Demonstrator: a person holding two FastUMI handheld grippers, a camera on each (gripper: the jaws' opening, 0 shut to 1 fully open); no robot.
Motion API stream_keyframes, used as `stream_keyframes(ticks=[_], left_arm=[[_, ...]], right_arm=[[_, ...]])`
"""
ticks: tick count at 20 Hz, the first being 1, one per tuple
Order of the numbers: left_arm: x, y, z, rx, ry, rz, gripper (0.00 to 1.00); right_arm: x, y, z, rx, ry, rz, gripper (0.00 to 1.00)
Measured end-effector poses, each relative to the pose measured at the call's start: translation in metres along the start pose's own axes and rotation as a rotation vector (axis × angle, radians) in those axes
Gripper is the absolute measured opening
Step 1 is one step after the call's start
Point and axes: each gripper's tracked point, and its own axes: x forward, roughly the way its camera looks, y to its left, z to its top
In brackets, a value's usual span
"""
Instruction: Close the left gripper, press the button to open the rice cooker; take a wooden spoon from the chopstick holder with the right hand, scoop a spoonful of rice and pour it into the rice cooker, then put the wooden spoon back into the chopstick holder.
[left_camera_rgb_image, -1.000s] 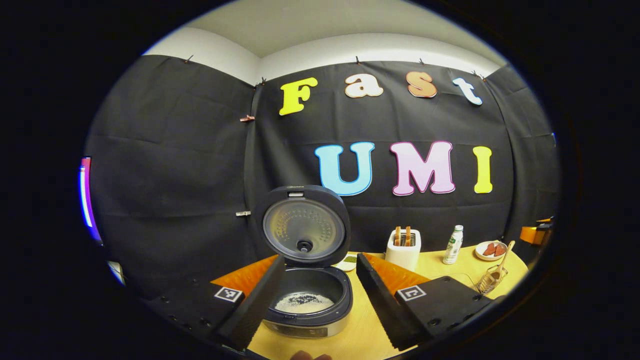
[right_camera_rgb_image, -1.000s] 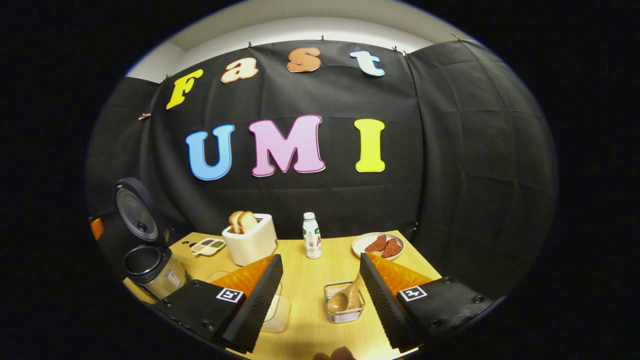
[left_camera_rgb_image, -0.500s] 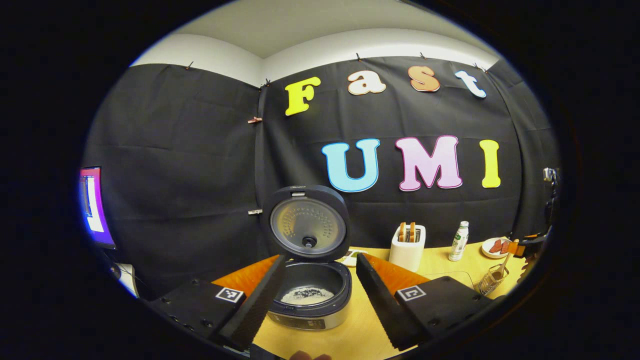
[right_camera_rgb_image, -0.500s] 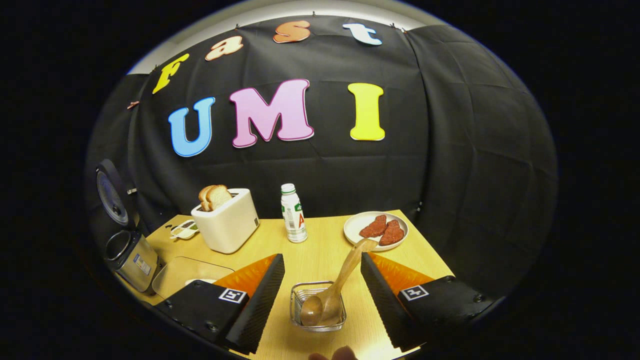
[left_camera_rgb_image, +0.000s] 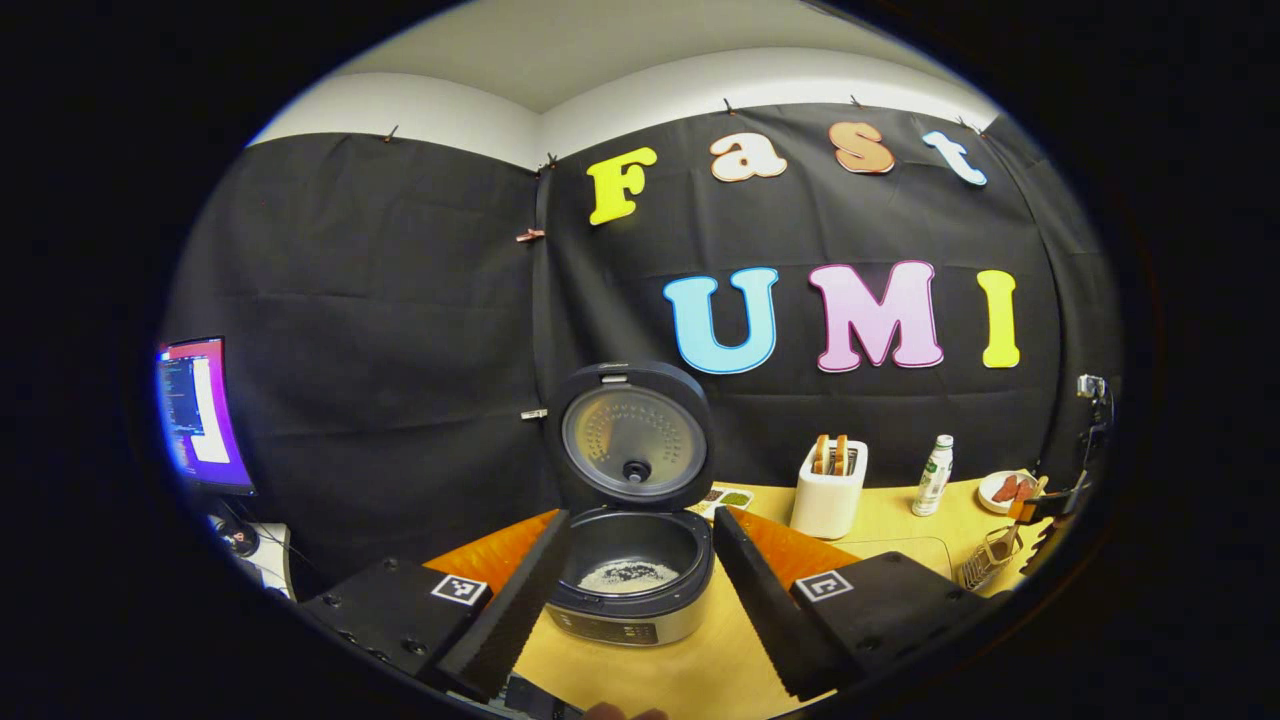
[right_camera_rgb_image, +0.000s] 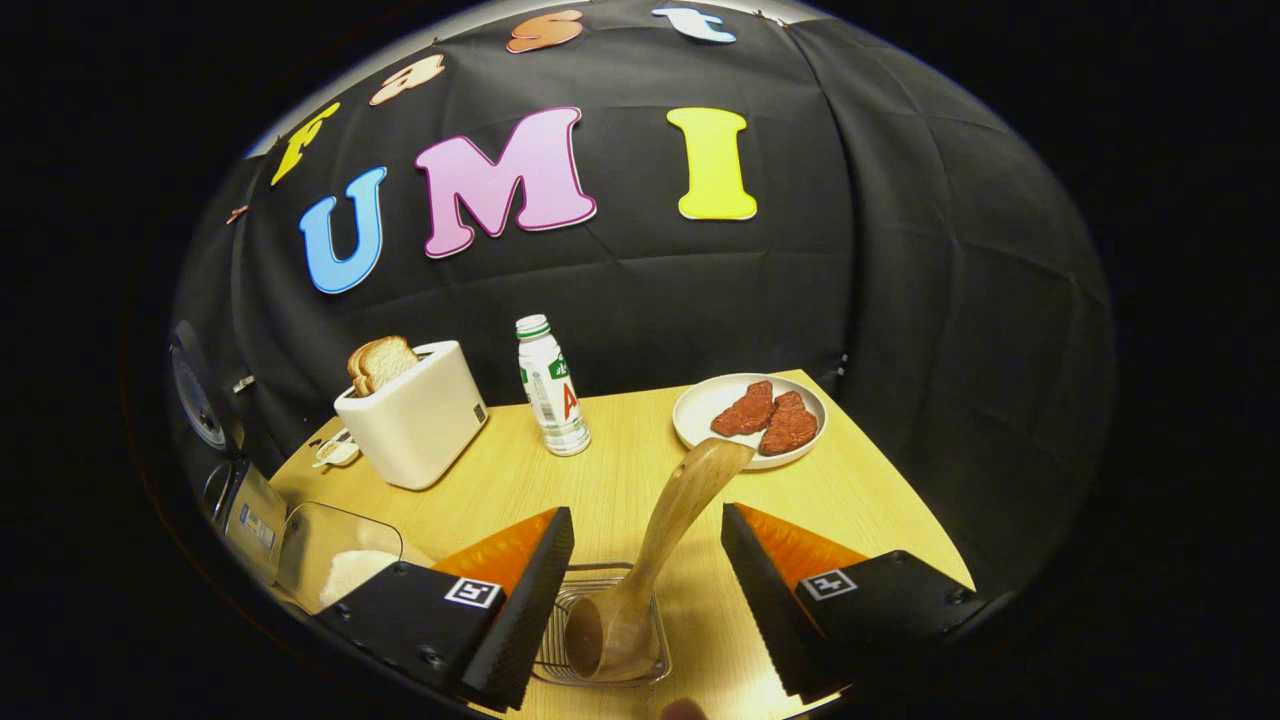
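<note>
Black cloth wraps the booth on all sides, and a pale wood bench (right_camera_rgb_image: 640, 470) with a smooth top carries everything.

Left gripper (left_camera_rgb_image: 640, 590) hangs in front of the rice cooker (left_camera_rgb_image: 632, 585) with its jaws wide apart, nothing between them. The cooker is a round pot with a metal band at the front; its lid (left_camera_rgb_image: 632, 440) stands straight up, shiny inside with a ring of little dimples, and a thin layer of white rice (left_camera_rgb_image: 628, 574) lies at the bottom of the pot.

Right gripper (right_camera_rgb_image: 645, 600) sits low over the chopstick holder (right_camera_rgb_image: 600, 640), a small wire basket close to the bench's near edge. One wooden spoon (right_camera_rgb_image: 670, 530) stands in it, bowl down, its smooth curved handle leaning up and back toward the plate (right_camera_rgb_image: 700, 410). The jaws are spread wide on either side of the handle, not touching it.

Count of the rest: one boxy cream toaster (right_camera_rgb_image: 412, 422) with two slices of bread (right_camera_rgb_image: 380, 362) poking out, one small white bottle (right_camera_rgb_image: 551, 385) with a green cap, one round white plate with two reddish meat pieces (right_camera_rgb_image: 770, 418), and one clear container (right_camera_rgb_image: 335, 555) holding white rice near the left edge.

Plenty of bare wood between the bottle, the plate and the holder; the toaster side is tighter.
</note>
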Motion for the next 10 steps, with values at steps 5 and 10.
stream_keyframes(ticks=[5,10], left_arm=[[-0.001,0.002,-0.010,0.005,0.028,0.005,0.96],[0.000,-0.001,-0.012,0.014,0.036,-0.011,0.96]], right_arm=[[0.001,-0.008,0.005,-0.029,-0.009,-0.022,0.54],[-0.003,0.011,0.009,0.026,0.017,0.016,0.19]])
